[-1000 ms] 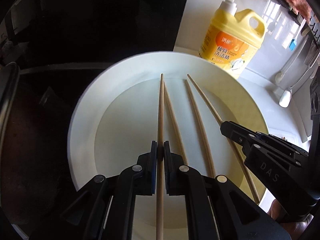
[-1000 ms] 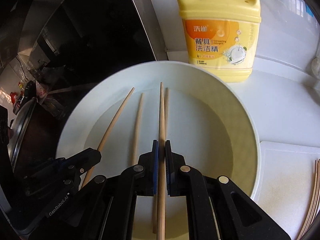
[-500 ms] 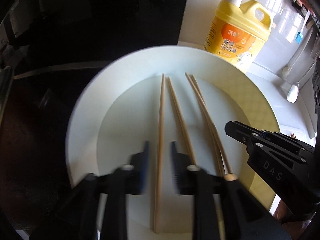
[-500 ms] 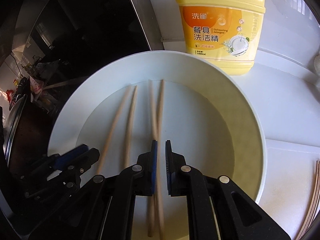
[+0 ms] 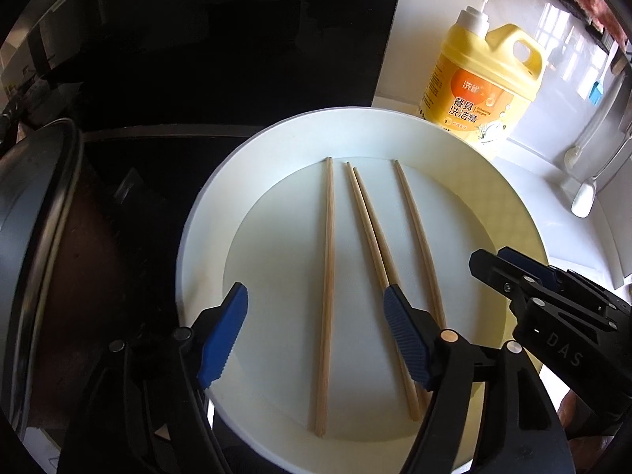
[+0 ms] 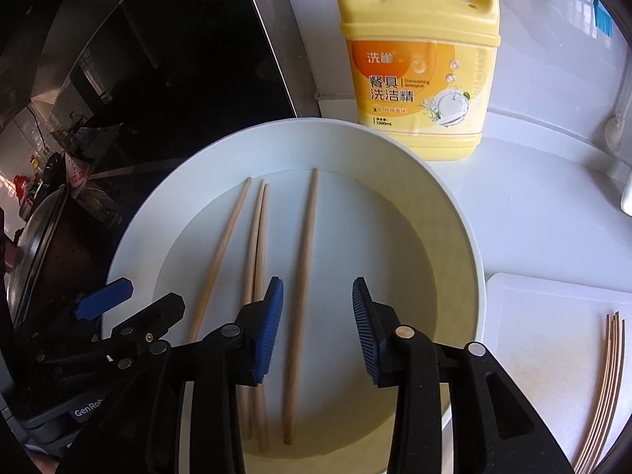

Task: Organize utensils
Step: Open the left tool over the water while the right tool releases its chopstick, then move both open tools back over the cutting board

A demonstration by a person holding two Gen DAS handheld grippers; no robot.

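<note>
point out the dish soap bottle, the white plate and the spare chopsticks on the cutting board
dish soap bottle (image 6: 418, 79): right wrist view, on its orange label.
white plate (image 6: 462, 245): right wrist view, on its bare right rim.
spare chopsticks (image 6: 610, 375): right wrist view, mid-length of the bundle on the cutting board.

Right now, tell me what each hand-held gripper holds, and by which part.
Nothing is held. The left hand-held gripper and the right hand-held gripper are both open, and all four chopsticks lie loose in the white plate.
</note>
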